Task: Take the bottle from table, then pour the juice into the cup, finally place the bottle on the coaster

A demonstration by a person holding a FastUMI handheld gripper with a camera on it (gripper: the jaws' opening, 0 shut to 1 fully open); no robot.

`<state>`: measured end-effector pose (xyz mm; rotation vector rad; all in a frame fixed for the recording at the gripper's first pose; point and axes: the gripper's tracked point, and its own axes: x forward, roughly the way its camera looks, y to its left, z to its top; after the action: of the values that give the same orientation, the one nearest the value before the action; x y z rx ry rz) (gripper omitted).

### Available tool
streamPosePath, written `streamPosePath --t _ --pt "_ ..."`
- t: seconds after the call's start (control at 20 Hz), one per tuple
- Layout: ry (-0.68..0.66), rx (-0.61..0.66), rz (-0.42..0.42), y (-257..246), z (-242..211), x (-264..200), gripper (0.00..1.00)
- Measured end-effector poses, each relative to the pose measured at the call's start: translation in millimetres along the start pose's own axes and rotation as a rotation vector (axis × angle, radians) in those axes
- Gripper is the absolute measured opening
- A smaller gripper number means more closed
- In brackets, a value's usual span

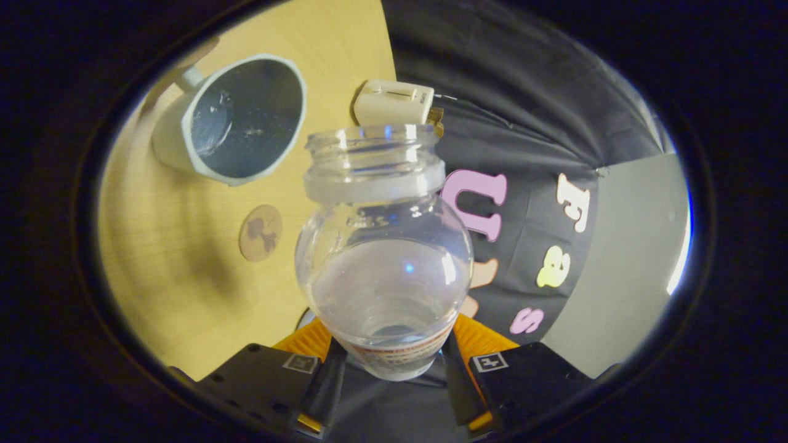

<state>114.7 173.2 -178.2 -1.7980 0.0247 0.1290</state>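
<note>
The gripper has its two fingers closed on the lower body of a clear, round-bellied glass bottle, one finger on each side just where the printed label band sits, so the bottle is carried between them with its wide open mouth pointing away from the hand. No cap is on it, and a pale, nearly clear liquid lies in the belly of the bottle, which suggests the pour has not happened yet or is only partly done; I cannot tell which. The grip low on the body makes sense, since it leaves the neck and mouth free to tip over a rim. The whole scene looks canted, so the bottle seems lifted off the light wooden table and leaning rather than standing. To the far left of the bottle sits the pale blue-grey ceramic cup with its handle turned away, its dark inside open toward us and apparently holding little. Nearer, between the cup and the bottle's belly, lies the small round brown coaster flat on the wood, waiting bare. Just beyond the bottle's mouth, at the table's far edge, rests a small cream-coloured box-shaped device.
</note>
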Motion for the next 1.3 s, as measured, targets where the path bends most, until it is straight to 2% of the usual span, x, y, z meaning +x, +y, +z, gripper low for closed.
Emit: streamPosePath --t 0.15,0.45,0.7,1.0,1.3 --pt "0.055 0.176 0.137 25.0 -7.7 -0.9 0.76" --pt "0.126 0.677 0.443 67.8 1.9 -10.1 0.76" --pt "0.148 0.988 0.619 78.4 12.5 -9.0 0.76" --pt "0.132 1.355 0.703 63.0 27.8 9.1 0.76" --pt "0.108 1.608 0.654 42.0 26.8 54.7 0.76"
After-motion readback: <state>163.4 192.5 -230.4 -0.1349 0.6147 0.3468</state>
